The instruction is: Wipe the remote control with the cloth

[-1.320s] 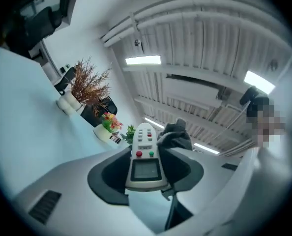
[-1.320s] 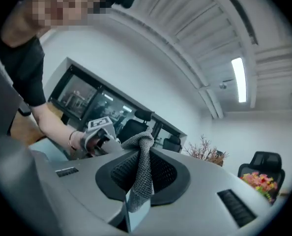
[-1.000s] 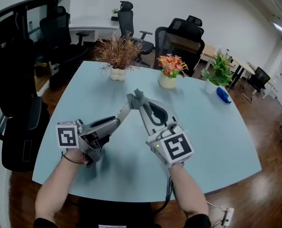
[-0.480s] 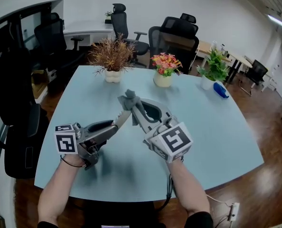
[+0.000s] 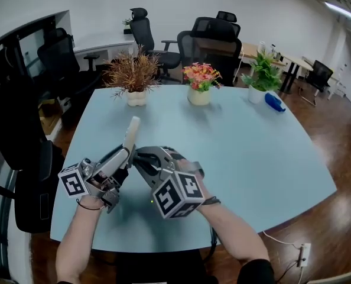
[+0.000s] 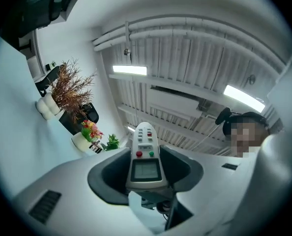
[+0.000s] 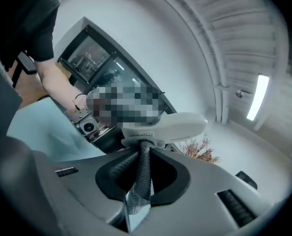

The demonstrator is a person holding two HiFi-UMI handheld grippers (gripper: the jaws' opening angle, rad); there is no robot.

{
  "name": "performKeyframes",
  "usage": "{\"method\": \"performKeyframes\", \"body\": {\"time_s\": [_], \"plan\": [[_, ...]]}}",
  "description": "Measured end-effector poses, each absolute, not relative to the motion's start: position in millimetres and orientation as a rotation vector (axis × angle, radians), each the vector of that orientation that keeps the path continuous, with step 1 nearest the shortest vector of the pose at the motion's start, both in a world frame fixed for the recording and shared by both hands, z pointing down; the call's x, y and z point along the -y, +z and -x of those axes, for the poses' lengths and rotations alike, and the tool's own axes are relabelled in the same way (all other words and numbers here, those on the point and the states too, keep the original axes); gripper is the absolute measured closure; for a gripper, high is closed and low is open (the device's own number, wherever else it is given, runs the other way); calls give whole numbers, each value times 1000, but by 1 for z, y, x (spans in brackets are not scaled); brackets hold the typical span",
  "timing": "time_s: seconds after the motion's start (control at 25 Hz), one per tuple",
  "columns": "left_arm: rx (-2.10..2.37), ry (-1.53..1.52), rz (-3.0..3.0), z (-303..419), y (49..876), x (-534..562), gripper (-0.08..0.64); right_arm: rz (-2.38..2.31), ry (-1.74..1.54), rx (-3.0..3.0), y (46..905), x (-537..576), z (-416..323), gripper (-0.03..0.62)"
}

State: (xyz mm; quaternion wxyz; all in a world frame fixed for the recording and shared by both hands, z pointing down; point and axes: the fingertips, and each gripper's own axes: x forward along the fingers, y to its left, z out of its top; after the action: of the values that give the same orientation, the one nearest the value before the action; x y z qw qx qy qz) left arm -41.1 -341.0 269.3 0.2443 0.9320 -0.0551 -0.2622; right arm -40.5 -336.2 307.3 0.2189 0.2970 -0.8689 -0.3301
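Left gripper (image 5: 123, 156): pinched the lower end of the remote control (image 5: 131, 132), jaws part-way apart with its body between them; pointed up and away over the table (image 5: 252, 147).
Remote control: white, small screen, red and green buttons facing the left gripper view (image 6: 145, 154); held in the air, clear of the table.
Right gripper (image 5: 141, 160): clamped on the grey cloth (image 7: 142, 173), a twisted strip of it between the jaws.
Cloth: top end bunched up and touching the remote's pale underside (image 7: 173, 124).
Grippers: close together, right jaws just beside the left gripper's front.
Far table edge: dried plant (image 5: 134, 76), flower pot (image 5: 200, 80), green plant (image 5: 261, 73), blue object (image 5: 274, 102) on the right.
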Motion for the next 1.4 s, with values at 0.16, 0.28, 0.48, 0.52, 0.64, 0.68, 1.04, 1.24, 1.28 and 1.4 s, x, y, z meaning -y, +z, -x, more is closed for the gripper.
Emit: {"method": "performKeyframes", "body": {"time_s": [0.16, 0.28, 0.48, 0.52, 0.64, 0.68, 1.04, 1.24, 1.28, 1.4], "plan": [[183, -587, -2608, 31, 279, 340, 373, -984, -919, 2454, 278, 346, 17, 563], [175, -437, -2679, 15, 292, 332, 374, -1070, -937, 2564, 250, 344, 0, 563], [102, -557, -2623, 20, 281, 329, 376, -1078, -762, 2793, 227, 342, -21, 563], [113, -608, -2594, 27, 277, 333, 374, -1027, -788, 2736, 236, 341, -14, 563], [180, -614, -2580, 34, 279, 341, 374, -830, -947, 2493, 275, 329, 20, 563], [194, -582, -2597, 32, 282, 341, 376, -812, -970, 2463, 280, 325, 26, 563], [-11, -551, -2725, 18, 272, 309, 376, -957, -850, 2635, 249, 340, -12, 563], [-64, -457, -2799, 14, 274, 297, 376, -804, -1087, 2565, 260, 322, 13, 563], [-57, -418, -2836, 12, 276, 294, 376, -811, -1050, 2697, 245, 317, 6, 563], [76, -267, -3038, 5, 283, 291, 376, -714, -583, 3220, 205, 313, -29, 563]]}}
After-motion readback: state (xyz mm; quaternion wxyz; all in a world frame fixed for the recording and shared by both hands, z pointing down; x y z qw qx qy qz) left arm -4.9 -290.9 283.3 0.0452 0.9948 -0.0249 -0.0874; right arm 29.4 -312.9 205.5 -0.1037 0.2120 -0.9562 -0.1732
